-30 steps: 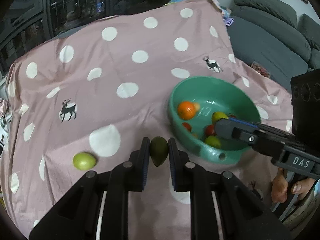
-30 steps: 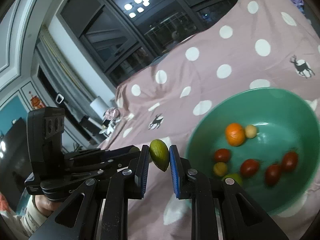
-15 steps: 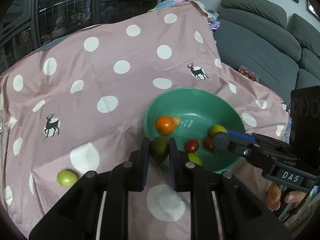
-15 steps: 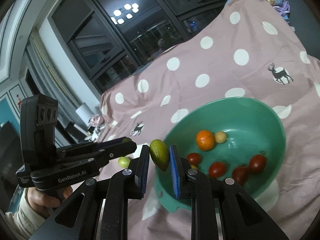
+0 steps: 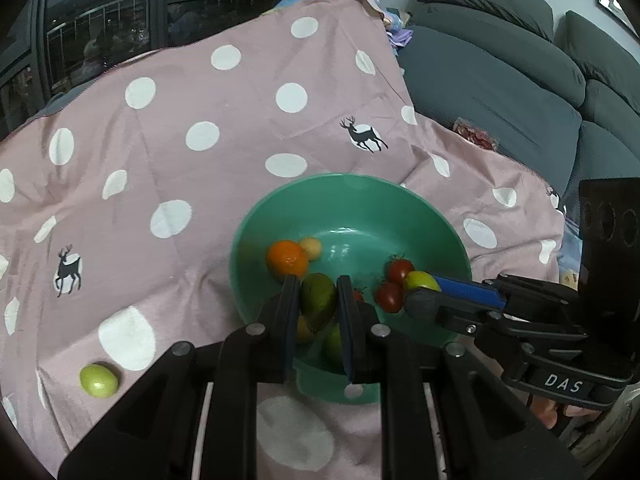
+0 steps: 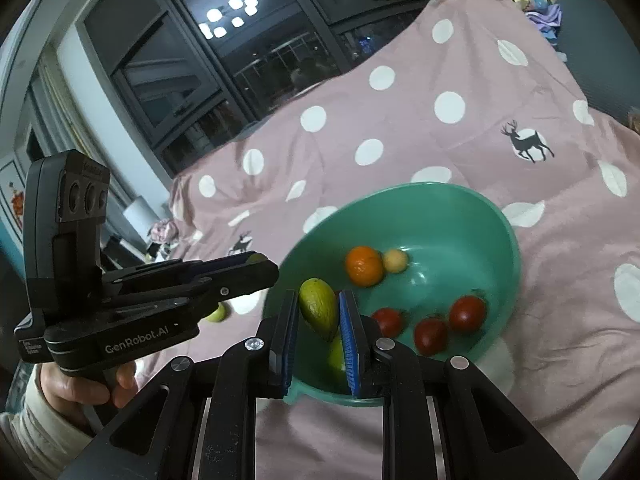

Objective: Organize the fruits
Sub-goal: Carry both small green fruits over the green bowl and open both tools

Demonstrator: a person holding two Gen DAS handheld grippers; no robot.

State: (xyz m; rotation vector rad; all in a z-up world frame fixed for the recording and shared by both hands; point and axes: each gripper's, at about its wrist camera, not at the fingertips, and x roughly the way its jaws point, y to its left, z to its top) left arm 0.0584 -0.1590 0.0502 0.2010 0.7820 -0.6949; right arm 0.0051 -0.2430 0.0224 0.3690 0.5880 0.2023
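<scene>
My left gripper (image 5: pixel 318 304) is shut on a dark green fruit (image 5: pixel 318 300) and holds it over the near rim of the green bowl (image 5: pixel 360 188). My right gripper (image 6: pixel 319 316) is shut on a yellow-green fruit (image 6: pixel 319 312), also above the bowl (image 6: pixel 504 224); it shows at the right of the left wrist view (image 5: pixel 424 284). In the bowl lie an orange (image 5: pixel 287 260), a small yellow fruit (image 5: pixel 311 248), several red tomatoes (image 5: pixel 398 270) and green fruits. A light green fruit (image 5: pixel 99 380) lies on the cloth at the left.
The bowl stands on a pink cloth with white dots (image 5: pixel 200 136). A grey sofa (image 5: pixel 500 60) is at the right. Dark windows (image 6: pixel 280 60) are behind. The other hand-held gripper body (image 6: pixel 100 280) is to the left in the right wrist view.
Both grippers have moved in over the bowl with their fruits still held; the bowl now sits closer and more central in both views. The loose green fruit stayed on the cloth.
</scene>
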